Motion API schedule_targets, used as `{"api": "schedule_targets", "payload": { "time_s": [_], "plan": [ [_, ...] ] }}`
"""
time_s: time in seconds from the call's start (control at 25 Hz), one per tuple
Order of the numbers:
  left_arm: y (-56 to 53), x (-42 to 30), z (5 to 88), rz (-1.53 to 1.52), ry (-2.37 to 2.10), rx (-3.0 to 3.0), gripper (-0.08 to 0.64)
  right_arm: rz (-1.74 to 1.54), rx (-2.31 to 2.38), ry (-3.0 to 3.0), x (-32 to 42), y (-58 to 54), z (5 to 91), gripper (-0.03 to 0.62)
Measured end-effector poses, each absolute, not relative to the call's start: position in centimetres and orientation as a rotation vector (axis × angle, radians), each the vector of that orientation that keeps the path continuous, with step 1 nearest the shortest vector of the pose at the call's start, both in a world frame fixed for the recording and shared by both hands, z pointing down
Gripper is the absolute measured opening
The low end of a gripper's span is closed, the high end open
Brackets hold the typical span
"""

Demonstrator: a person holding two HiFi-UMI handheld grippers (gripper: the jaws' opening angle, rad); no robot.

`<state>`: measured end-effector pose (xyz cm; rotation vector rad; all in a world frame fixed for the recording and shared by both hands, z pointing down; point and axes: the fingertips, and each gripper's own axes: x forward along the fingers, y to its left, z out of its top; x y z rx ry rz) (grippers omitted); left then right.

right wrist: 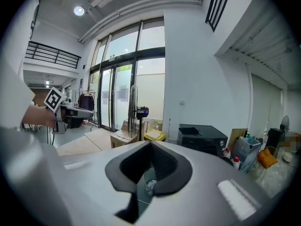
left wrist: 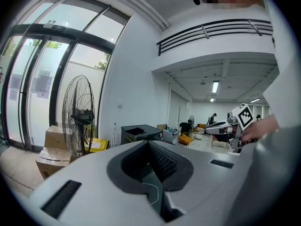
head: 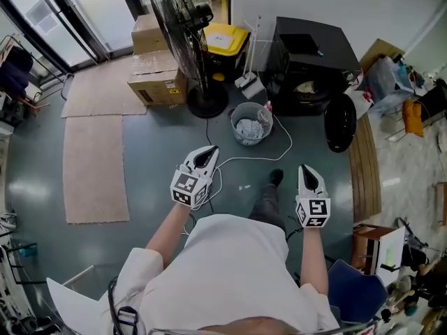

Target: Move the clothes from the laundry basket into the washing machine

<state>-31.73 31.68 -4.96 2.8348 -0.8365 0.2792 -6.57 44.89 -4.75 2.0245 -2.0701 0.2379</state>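
On the grey floor (head: 150,166), the laundry basket (head: 233,119) holds pale clothes (head: 248,128), between the fan (head: 207,106) and the black washing machine (head: 311,47). Left gripper (head: 211,150) and right gripper (head: 305,167) are clenched empty, well apart from it.

Two grippers (head: 208,152) (head: 307,172) (one per hand), two boxes (head: 150,33) (head: 157,79) — one fan (head: 207,105), one basket (head: 233,123).

Floor (head: 154,187) is smooth glossy grey, lights reflecting off it. Boxes (head: 157,75) are matt cardboard, fan (head: 174,26) has a wire metal cage, basket (head: 236,113) looks like fine mesh with white cloth (head: 249,128) in it. Rugs (head: 94,166) look rough, matt.
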Motion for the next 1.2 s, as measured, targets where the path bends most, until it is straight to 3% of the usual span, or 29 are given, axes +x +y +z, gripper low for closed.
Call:
{"api": "schedule_targets", "payload": {
  "time_s": [0.68,1.2],
  "plan": [
    [14.9,-10.4,-6.0,0.288,-1.006,2.795,0.005,0.273,1.765,-2.275,12.0,22.8,-4.2,0.011],
    [7.4,-1.4,-5.6,0.334,-1.181,2.678,0.005,0.297,1.545,-2.38,20.3,12.4,-2.2,0.011]
  ]
}}
